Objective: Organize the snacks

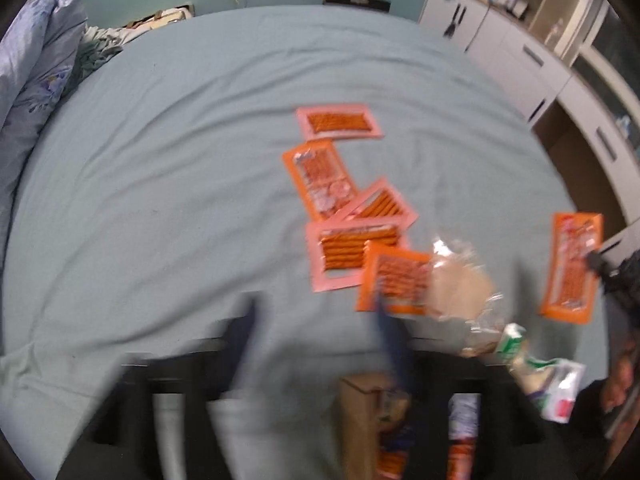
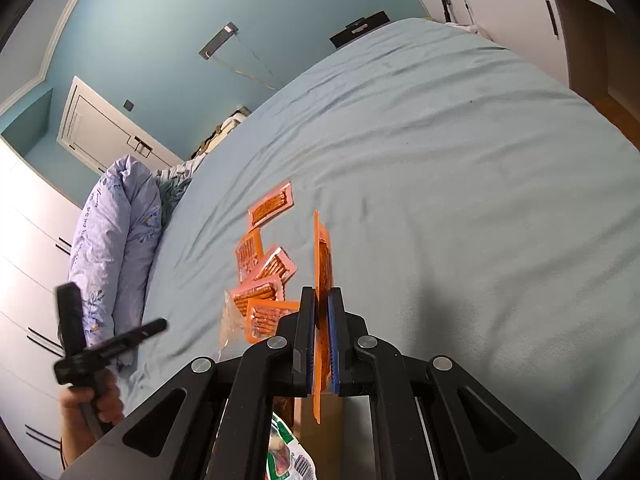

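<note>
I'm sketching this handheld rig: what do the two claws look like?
Right claw: black angular linkage arms with silver round pivots and long flat fingers, one lined with a ribbed blue pad. Left claw: black, slim straight fingers on a pistol-style handle. No sleeve shows.

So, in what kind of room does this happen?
Most likely a bedroom: the snacks lie on a bed with a blue sheet, a rolled duvet sits at its side, and white wardrobes line the wall.
</note>
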